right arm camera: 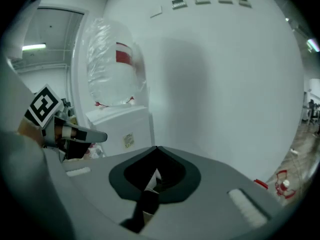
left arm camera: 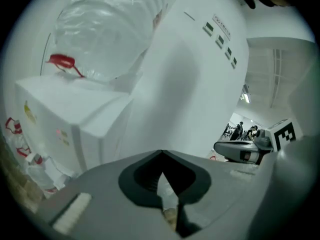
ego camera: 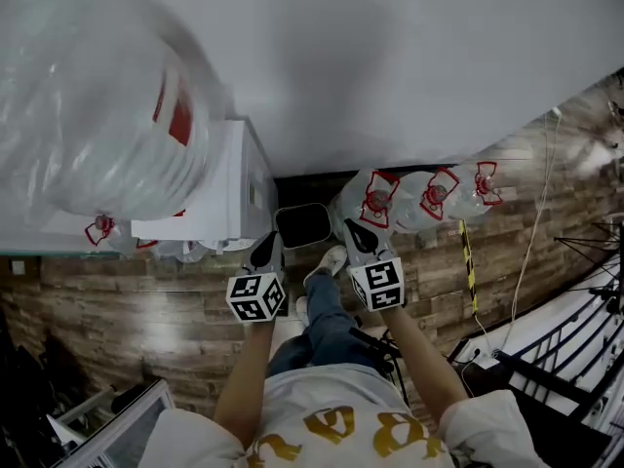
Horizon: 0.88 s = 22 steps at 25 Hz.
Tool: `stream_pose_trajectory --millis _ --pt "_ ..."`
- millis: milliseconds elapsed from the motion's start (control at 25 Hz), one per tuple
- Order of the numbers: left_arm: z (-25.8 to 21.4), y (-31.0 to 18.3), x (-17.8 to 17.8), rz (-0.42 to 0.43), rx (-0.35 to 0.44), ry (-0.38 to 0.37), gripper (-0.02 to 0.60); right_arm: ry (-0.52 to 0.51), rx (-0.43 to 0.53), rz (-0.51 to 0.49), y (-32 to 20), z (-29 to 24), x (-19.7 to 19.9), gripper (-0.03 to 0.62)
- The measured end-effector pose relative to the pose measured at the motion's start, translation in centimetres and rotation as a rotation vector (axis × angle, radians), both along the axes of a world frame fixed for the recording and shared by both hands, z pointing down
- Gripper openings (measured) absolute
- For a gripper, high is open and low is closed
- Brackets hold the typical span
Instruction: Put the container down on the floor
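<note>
Left tongs (ego camera: 267, 249): jaws together at the tips and gripping nothing, held low in front of the body and aimed at the foot of the water dispenser (ego camera: 232, 185)
Right tongs (ego camera: 357, 234): jaws likewise closed on nothing, level with the left pair and just short of the nearest floor jug
Container (ego camera: 376, 199): probably the nearest of the clear, red-capped jugs, though the frames do not settle which one is meant; it rests on the wooden floor (ego camera: 146, 300) against the white wall (ego camera: 409, 57), with two more jugs (ego camera: 436, 195) beside it to the right
Other vessels: a large inverted jug (ego camera: 97, 105) sits on top of the dispenser; a dark bin (ego camera: 302, 224) stands on the floor between the dispenser and the jugs
Person: one shoe (ego camera: 332, 258) is planted between the two tongs
Step in hand: neither tool carries anything, so the put-down looks finished, or else no lift has begun; these views alone cannot say which
Next move, if done: draw both tongs back and clear of the jugs
Next move, if not begun: open the jaws, bring them to the chosen jug's neck or handle and close firmly before taking its weight
Risk: a full jug would be heavy and smooth, so a light pinch could slip
</note>
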<state>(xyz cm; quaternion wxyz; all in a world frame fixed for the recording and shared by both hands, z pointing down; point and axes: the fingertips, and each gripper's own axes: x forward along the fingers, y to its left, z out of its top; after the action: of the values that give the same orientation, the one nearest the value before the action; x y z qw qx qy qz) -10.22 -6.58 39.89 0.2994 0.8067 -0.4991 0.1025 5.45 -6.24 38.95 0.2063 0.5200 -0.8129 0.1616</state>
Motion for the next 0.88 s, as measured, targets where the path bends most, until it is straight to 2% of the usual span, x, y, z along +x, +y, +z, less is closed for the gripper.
stream_pose_trajectory --millis 240,360,520,880 --pt "-7.3 0.3 -0.5 0.049 0.145 -0.081 0.002 -0.024 0.059 0.073 1.1 -4.8 -0.3 0.026" --pt "-10.1 0.8 -0.4 0.059 0.176 -0.067 0.002 -0.053 0.082 0.120 2.1 -7.1 -0.2 0.026" --pt "-12.8 1.5 -1.3 0.021 0.216 -0.041 0.002 -0.063 0.129 0.136 3.6 -9.6 -0.8 0.026" --pt "-15.0 2.8 -2.1 -0.014 0.264 -0.057 0.000 -0.049 0.168 0.150 5.0 -11.1 -0.8 0.026"
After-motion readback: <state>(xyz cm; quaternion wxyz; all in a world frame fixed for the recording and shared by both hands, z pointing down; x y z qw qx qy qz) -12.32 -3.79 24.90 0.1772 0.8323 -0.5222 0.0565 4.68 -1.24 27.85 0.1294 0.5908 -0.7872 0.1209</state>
